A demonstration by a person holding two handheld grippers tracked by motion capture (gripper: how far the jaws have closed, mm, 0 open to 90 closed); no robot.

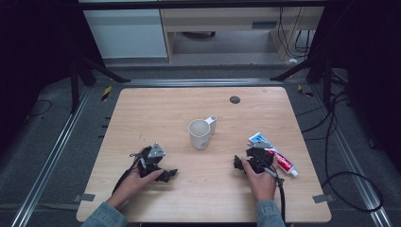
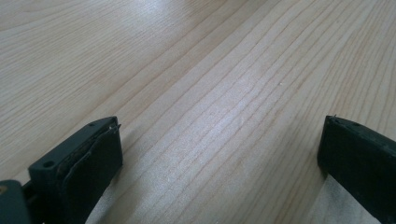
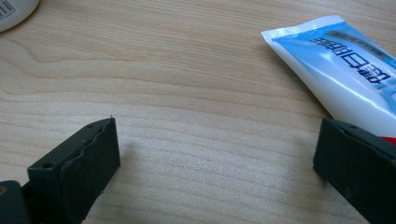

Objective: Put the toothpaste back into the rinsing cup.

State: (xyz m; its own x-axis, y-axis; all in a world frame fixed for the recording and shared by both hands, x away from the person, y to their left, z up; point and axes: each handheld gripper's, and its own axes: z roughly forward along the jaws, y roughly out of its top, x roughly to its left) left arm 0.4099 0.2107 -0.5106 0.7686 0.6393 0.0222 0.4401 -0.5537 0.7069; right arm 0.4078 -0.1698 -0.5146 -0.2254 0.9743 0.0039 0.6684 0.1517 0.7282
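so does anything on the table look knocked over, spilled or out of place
Nothing stands out. The white mug stands upright mid-table, the toothpaste tube lies flat by the right hand-held gripper, and no spill shows on the wooden table.

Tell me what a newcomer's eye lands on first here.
A white mug stands mid-table, a small white bottle just behind it. The toothpaste tube lies at the right, beside the open right gripper. The left gripper, also open, rests over bare wood.

Wooden table [image 1: 156, 101] on grey floor [image 1: 47, 142], pale cabinets [image 1: 125, 33] behind
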